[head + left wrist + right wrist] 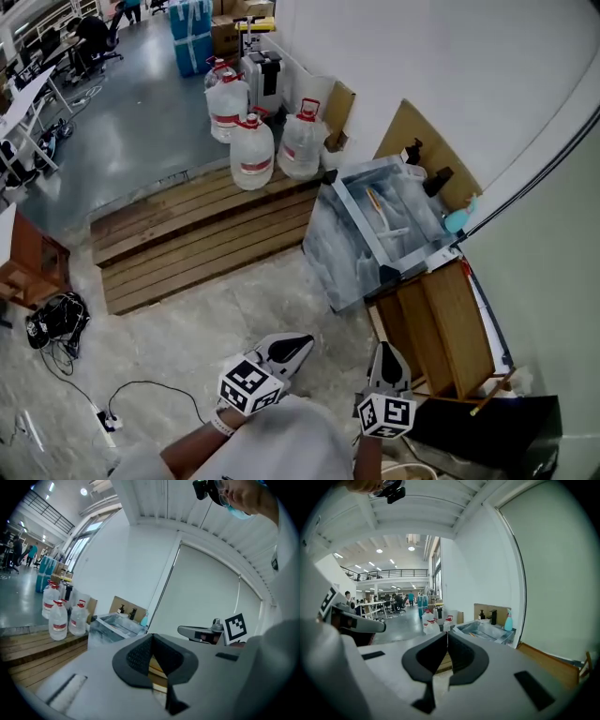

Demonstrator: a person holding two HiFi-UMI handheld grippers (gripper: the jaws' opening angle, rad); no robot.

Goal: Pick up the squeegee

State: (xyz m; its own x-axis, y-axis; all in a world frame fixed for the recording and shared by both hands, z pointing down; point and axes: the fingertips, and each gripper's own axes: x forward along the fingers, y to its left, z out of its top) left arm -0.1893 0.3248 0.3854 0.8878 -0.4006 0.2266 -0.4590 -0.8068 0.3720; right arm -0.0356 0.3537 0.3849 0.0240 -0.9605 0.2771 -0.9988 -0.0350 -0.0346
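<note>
I cannot make out a squeegee for sure. A steel sink basin (349, 246) stands against the wall ahead, with an orange-handled tool (374, 200) and a white piece lying in it, too small to name. My left gripper (302, 343) and my right gripper (385, 350) are side by side low in the head view, well short of the basin, and both point toward it. In the left gripper view the left gripper (152, 637) has its pads met at the tip, with nothing held. The right gripper (447, 633) looks the same, shut and empty.
Several water jugs (252, 152) stand on a wooden pallet (187, 244) left of the basin. A teal spray bottle (457, 220) and black pump bottles (413, 150) sit at the basin's back. A wooden cabinet (450, 328) stands to the right. Cables (56, 323) lie on the floor at left.
</note>
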